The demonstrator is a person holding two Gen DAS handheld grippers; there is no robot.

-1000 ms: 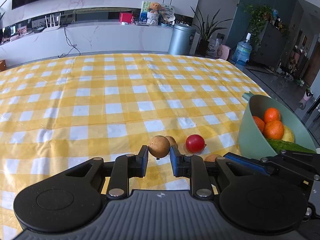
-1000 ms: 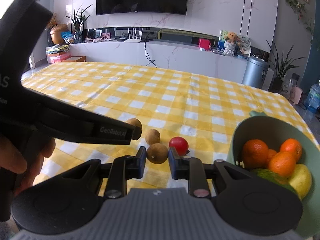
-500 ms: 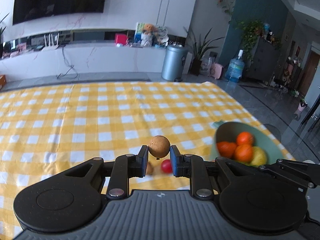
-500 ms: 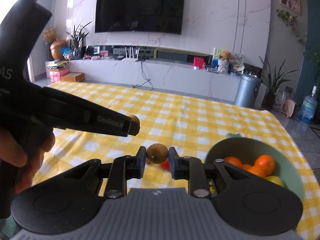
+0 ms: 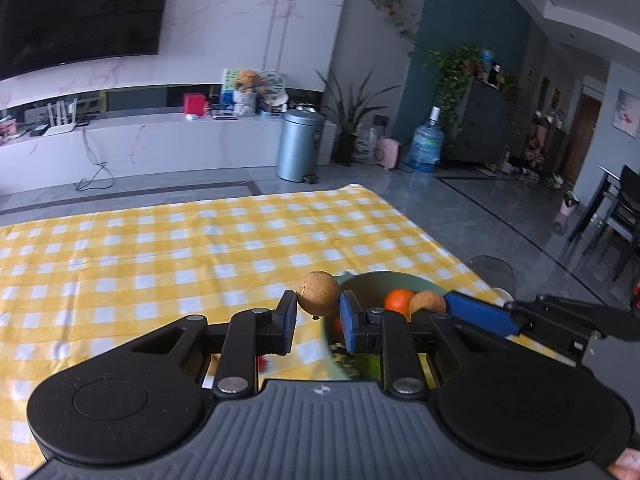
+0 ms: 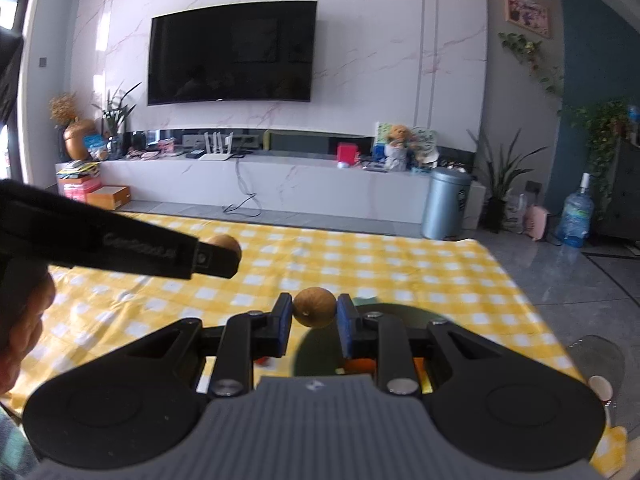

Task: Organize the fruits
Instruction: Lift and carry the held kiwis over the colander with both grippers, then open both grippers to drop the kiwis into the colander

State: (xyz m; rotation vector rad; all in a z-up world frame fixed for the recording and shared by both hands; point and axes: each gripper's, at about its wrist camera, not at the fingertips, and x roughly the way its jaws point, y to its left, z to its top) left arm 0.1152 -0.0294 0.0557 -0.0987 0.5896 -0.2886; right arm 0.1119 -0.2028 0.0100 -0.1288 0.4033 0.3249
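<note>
Carrying two brown fruits toward my bowl | left claw clamps one | right claw clamps another | oranges already in bowl | red fruit left on counter

Both grippers rose off the yellow checked tablecloth, each carrying its round brown fruit. In the left wrist view, the left gripper lifted its fruit until the green bowl slid from the right edge to just behind the right fingertip. In the right wrist view, the right gripper raised its fruit above the bowl, which moved from the lower right to lower centre.
</note>
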